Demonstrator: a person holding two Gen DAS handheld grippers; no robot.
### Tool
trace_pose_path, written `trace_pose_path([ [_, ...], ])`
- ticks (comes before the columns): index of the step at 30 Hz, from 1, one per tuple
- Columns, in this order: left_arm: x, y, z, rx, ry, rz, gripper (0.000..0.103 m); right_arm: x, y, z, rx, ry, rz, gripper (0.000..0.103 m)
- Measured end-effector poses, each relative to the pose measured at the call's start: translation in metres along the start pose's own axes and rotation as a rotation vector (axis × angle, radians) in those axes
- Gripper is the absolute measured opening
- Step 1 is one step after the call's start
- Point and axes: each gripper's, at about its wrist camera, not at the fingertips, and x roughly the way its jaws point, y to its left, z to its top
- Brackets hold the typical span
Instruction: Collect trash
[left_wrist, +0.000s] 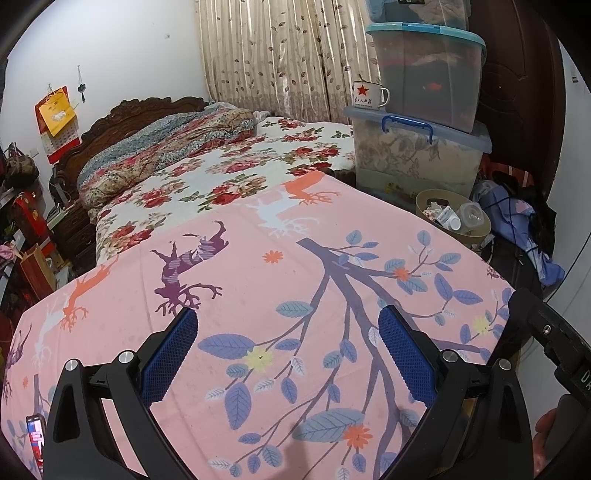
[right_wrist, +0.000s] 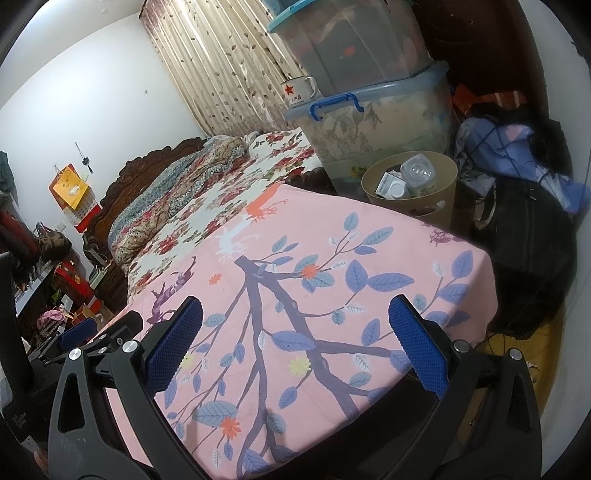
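At the far left of the left wrist view, a red and yellow wall calendar (left_wrist: 57, 122) hangs on the white wall above a carved wooden headboard (left_wrist: 122, 114). A phone (left_wrist: 35, 439) with a lit screen shows at the bottom left edge. The left gripper (left_wrist: 288, 354) hovers over a pink sheet (left_wrist: 258, 280) printed with deer, branches and blue leaves; its 2 blue-padded fingers are spread wide with nothing between them. Beyond the sheet lies a rose-patterned bedspread (left_wrist: 240, 166) with a folded quilt (left_wrist: 166, 144) near the headboard, and a leaf-print curtain (left_wrist: 273, 55) hangs behind. To the right, 2 clear storage bins are stacked: the lower bin (left_wrist: 417, 162) has a blue handle, the upper bin (left_wrist: 428, 74) a teal lid, and a white enamel mug (left_wrist: 369, 95) with a red star sits on the lower bin's lid. Just beside the sheet's right edge stands a tan wastebasket (left_wrist: 476, 236) holding the trash (left_wrist: 454, 218): a clear plastic container, a small white box and a white cap.

In the right wrist view, the right gripper (right_wrist: 295, 349) also hangs spread and empty over the pink sheet, with the wastebasket (right_wrist: 441, 199) beyond its far corner and dark bags (right_wrist: 532, 243) at the right.
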Motion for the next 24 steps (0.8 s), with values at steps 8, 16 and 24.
trace_pose_path([
  [8,0.0016,0.0001,-0.0007,0.002,0.007,-0.002,0.095,0.0001,0.0003,0.0001,0.002,0.001,0.000,0.100],
  [16,0.0008,0.0009,-0.0009,0.007,0.004,0.007,0.095,0.0004,0.0006,-0.0004,-0.001,0.002,0.001,0.100],
  [24,0.0003,0.0061,0.0039,-0.011,0.007,0.003,0.095,0.0001,0.0010,-0.0006,0.000,0.001,0.001,0.100],
])
